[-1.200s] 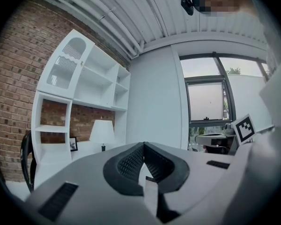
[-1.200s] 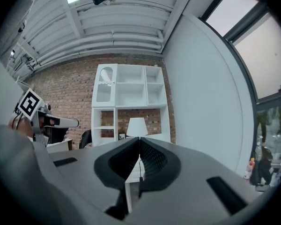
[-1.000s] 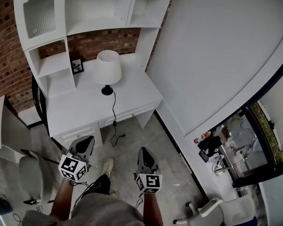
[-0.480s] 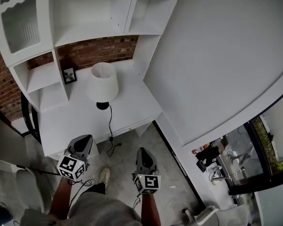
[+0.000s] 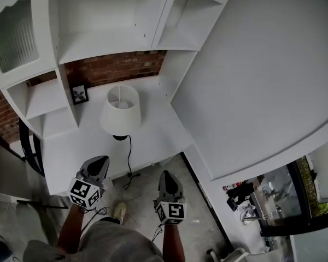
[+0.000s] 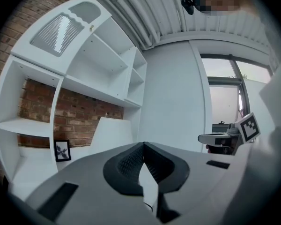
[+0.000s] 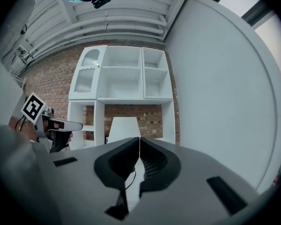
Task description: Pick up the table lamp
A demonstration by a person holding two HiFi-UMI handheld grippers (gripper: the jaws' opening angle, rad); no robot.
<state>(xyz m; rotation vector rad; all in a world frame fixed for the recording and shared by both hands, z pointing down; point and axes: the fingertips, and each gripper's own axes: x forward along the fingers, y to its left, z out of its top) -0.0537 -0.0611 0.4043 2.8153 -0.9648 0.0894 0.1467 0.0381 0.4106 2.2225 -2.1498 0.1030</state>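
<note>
Table lamp ahead, both grippers empty.
Head view: the table lamp stands on the desk at 12 o'clock, well apart from your left gripper and right gripper. Left gripper view: jaws together on nothing. Right gripper view: likewise. The lamp is probably light and top-heavy with a soft shade, so grip low near the base.

The white table lamp, with a tapered fabric shade, stands upright on its small round black base toward the back of the white desk; its thin black cord trails over the desk's front edge
</note>
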